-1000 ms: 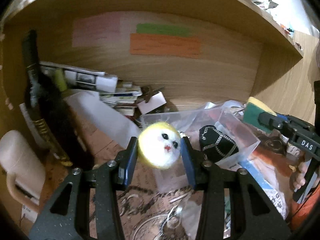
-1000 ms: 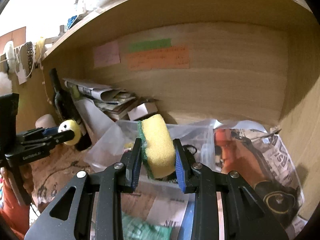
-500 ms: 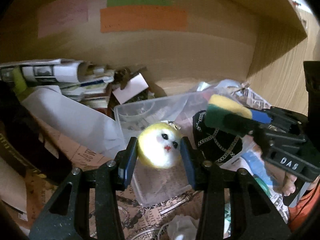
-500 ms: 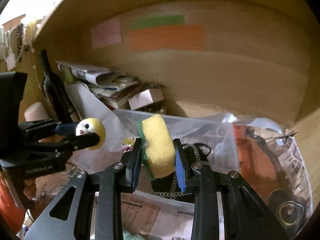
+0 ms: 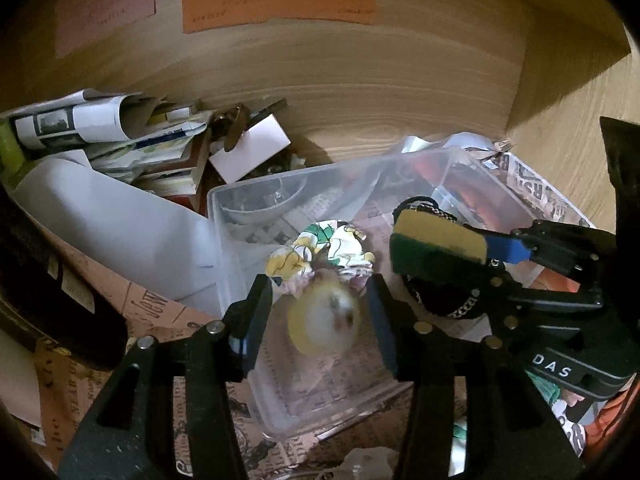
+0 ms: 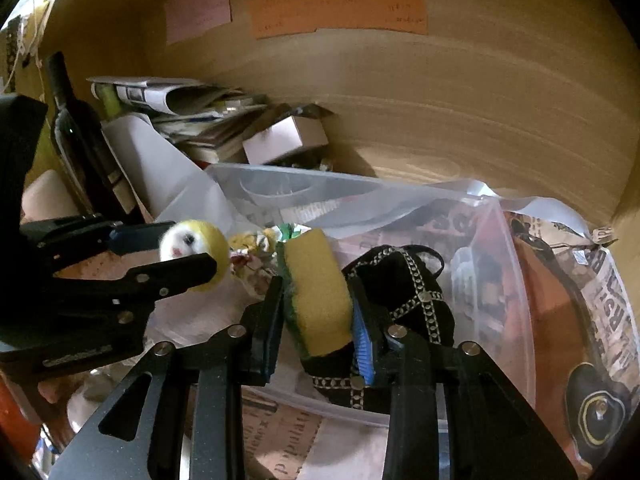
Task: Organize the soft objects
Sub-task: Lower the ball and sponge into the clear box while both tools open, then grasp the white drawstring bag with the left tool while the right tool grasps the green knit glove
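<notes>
Left wrist view: the left gripper (image 5: 320,308) has just been opening; its jaws stand apart, and the blurred yellow plush ball (image 5: 323,322) hangs between them, clear of both pads, over the clear plastic bin (image 5: 224,240). A floral fabric piece (image 5: 320,256) lies inside the bin.

Right wrist view: the right gripper (image 6: 316,312) is clamped on the yellow sponge (image 6: 316,300), above a black chain-trimmed pouch (image 6: 404,280) in the bin's right half.
</notes>
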`<state>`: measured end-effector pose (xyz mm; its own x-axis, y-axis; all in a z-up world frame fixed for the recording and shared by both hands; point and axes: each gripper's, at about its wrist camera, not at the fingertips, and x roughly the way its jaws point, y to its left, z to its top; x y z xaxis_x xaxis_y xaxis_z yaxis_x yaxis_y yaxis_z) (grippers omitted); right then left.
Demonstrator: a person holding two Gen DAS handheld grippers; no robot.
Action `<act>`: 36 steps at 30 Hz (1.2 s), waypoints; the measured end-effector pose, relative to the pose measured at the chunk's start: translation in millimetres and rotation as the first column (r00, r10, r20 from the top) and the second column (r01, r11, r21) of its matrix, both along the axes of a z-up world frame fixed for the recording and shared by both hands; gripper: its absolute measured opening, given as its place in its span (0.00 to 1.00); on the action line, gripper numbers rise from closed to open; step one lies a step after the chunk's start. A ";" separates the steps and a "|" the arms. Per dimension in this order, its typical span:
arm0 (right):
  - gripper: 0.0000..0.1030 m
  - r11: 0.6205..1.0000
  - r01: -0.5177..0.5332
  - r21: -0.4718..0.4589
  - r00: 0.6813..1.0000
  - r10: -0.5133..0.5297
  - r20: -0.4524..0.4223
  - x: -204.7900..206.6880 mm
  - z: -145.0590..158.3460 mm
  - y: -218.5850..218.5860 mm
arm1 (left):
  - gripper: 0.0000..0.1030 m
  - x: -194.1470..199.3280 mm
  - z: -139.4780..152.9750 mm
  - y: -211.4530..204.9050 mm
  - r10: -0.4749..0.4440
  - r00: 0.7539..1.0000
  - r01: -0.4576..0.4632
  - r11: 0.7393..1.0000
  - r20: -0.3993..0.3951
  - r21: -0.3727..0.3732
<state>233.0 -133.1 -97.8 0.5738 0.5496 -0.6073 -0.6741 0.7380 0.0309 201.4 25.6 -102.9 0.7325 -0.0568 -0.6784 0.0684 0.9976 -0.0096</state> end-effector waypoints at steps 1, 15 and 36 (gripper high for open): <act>0.29 1.000 -0.002 -0.003 1.000 0.002 -0.003 0.3 -0.4 0.6 | 0.51 -1.7 1.6 0.1 0.001 1.000 -0.001 1.000 0.006 -0.001; 0.51 0.999 0.010 0.037 0.995 -0.014 0.102 -24.4 30.1 -14.9 | 0.70 -49.9 42.5 -0.7 0.024 0.988 -0.026 1.000 0.154 0.014; 0.83 0.996 0.003 0.094 0.986 -0.018 0.165 -101.0 38.5 -74.1 | 0.98 -133.8 25.1 -0.7 0.079 0.983 -0.078 0.997 0.164 -0.015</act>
<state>132.0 -207.2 -59.3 0.6678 0.5927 -0.4502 -0.6680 0.7441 -0.0113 67.6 24.9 -77.8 0.8363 0.0003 -0.5482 -0.0089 0.9999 -0.0130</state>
